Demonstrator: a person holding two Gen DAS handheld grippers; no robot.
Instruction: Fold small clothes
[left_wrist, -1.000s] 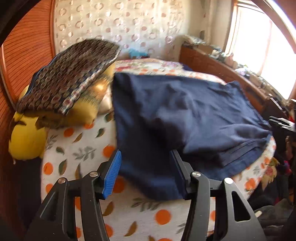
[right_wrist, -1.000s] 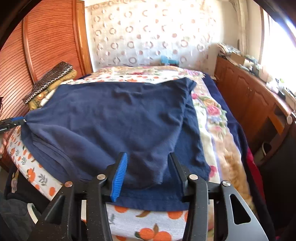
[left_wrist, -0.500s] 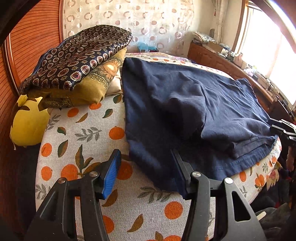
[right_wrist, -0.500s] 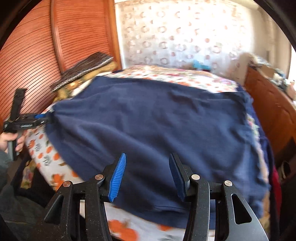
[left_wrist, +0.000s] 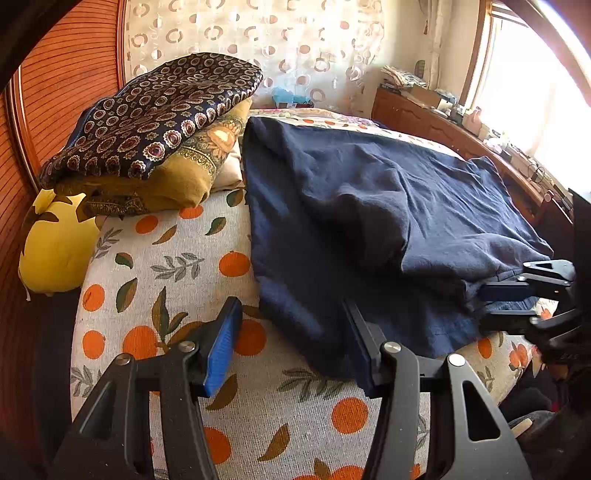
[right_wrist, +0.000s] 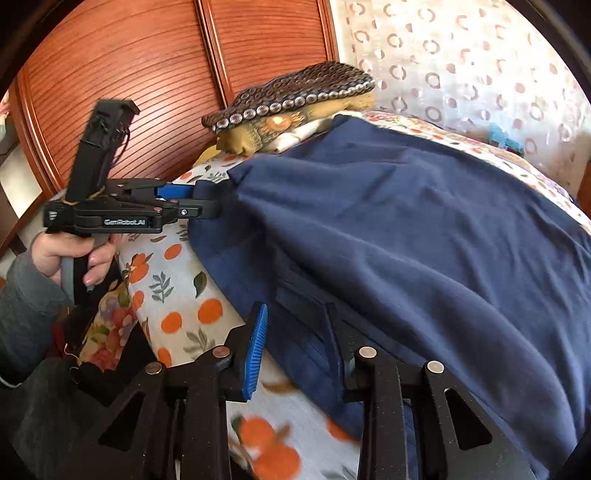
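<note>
Navy garment is spread over the bed, on the orange-print cover, right beside a stack of folded patterned cloths by the wooden wall. Left claw is spread wide with the garment's near corner sitting between its fingers, not pinched. Right claw is released too, fingers straddling the hem edge. A yellow pillow is tucked under the cloth stack.
</note>
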